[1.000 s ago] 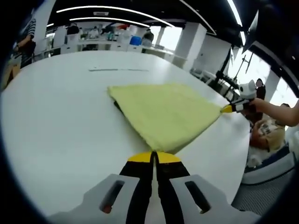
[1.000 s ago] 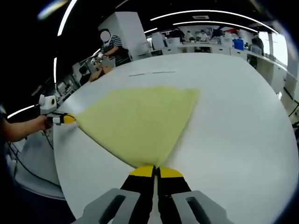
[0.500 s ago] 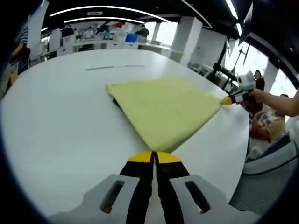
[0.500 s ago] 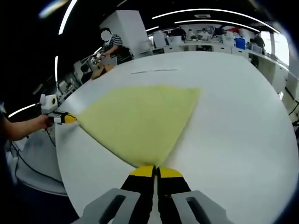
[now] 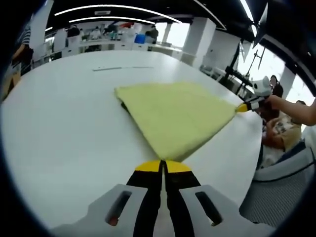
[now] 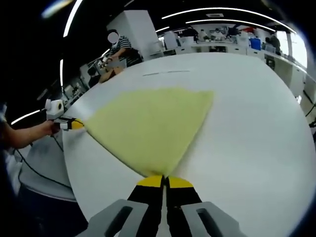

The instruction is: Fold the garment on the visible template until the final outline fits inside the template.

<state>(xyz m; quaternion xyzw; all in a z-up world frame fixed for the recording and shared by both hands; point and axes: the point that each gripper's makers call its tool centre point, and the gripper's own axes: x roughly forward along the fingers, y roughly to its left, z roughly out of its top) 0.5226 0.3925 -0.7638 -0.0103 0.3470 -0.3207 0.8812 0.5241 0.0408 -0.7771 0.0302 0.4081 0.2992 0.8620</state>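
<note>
A yellow-green garment (image 5: 177,116) lies spread on the white table (image 5: 64,133), pulled taut between two corners. My left gripper (image 5: 163,162) is shut on its near corner in the left gripper view. At the right of that view, my right gripper (image 5: 243,107) pinches the far right corner, held by a hand. In the right gripper view, my right gripper (image 6: 164,177) is shut on the garment (image 6: 150,126) at its near corner. The left gripper (image 6: 73,124) holds the garment's left tip. A faint thin line (image 5: 122,68) is marked on the table beyond the garment.
The table's rounded edge runs close by on the right of the left gripper view, with a grey chair (image 5: 279,195) below it. In the right gripper view a person (image 6: 120,47) stands at benches beyond the far left edge. Bare table surface (image 6: 256,123) lies right of the garment.
Both views have shifted slightly with the hands. The garment stays stretched between the two shut grippers, in nearly the same place on the table.
</note>
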